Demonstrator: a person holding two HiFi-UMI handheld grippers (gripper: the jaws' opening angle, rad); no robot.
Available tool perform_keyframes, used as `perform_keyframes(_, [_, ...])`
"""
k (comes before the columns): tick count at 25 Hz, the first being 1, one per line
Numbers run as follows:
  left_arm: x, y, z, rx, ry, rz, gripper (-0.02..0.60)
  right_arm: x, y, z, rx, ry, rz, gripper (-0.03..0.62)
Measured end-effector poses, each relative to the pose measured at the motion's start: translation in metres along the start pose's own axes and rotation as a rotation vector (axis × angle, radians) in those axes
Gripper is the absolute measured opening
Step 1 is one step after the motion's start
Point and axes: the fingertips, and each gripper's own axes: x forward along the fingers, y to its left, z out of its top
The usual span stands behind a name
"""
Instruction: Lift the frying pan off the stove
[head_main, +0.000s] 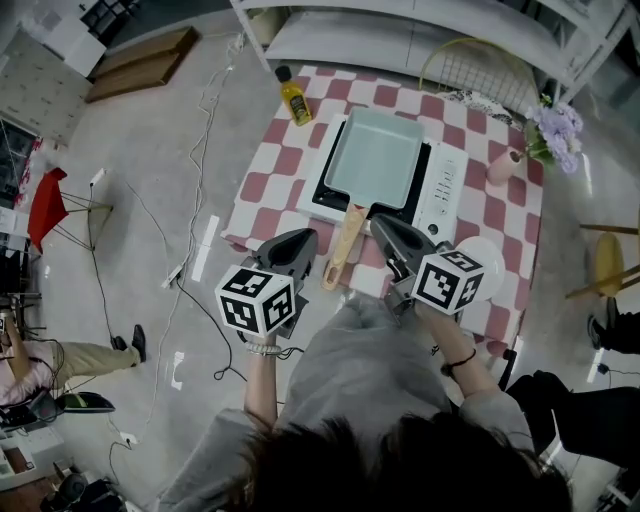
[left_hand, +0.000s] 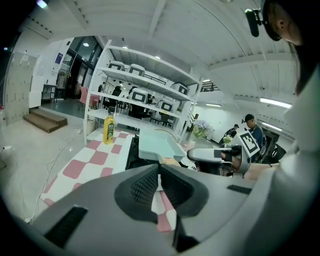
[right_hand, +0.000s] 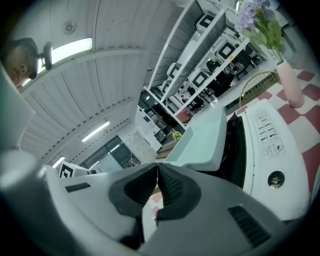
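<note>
Now both claws were shut tight with nothing in them: the left claw (head_main: 303, 240) and the right claw (head_main: 382, 224) each had its two jaws pressed together. Between them lay the wooden handle (head_main: 343, 245) of the frying pan (head_main: 372, 155), a pale green square pan that sat on the black top of the white stove (head_main: 441, 190). The stove stood on a table (head_main: 275, 160) with a red and white checked cloth, with a yellow bottle (head_main: 294, 101) near the far left corner and a pink vase (head_main: 500, 165) of purple flowers (head_main: 556, 130) on the right.
</note>
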Motion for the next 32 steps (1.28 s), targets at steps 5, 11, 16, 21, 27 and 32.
perform_keyframes(5, [0.003, -0.002, 0.003, -0.063, 0.018, -0.068, 0.028, 0.003, -0.003, 0.0, 0.05, 0.002, -0.014, 0.023])
perform_keyframes(11, [0.009, -0.005, 0.002, -0.099, 0.072, -0.149, 0.031, 0.005, -0.011, -0.001, 0.133, -0.015, -0.052, 0.025])
perform_keyframes(16, [0.015, -0.01, 0.001, -0.147, 0.103, -0.23, 0.098, 0.01, -0.014, -0.005, 0.182, -0.015, -0.068, 0.083])
perform_keyframes(21, [0.019, -0.016, -0.001, -0.195, 0.133, -0.307, 0.135, 0.013, -0.018, -0.01, 0.246, -0.018, -0.08, 0.141])
perform_keyframes(27, [0.023, -0.025, -0.009, -0.273, 0.175, -0.394, 0.212, 0.019, -0.017, -0.016, 0.327, -0.017, -0.066, 0.192])
perform_keyframes(32, [0.026, -0.032, -0.02, -0.262, 0.225, -0.432, 0.23, 0.022, -0.02, -0.02, 0.393, -0.017, -0.059, 0.236])
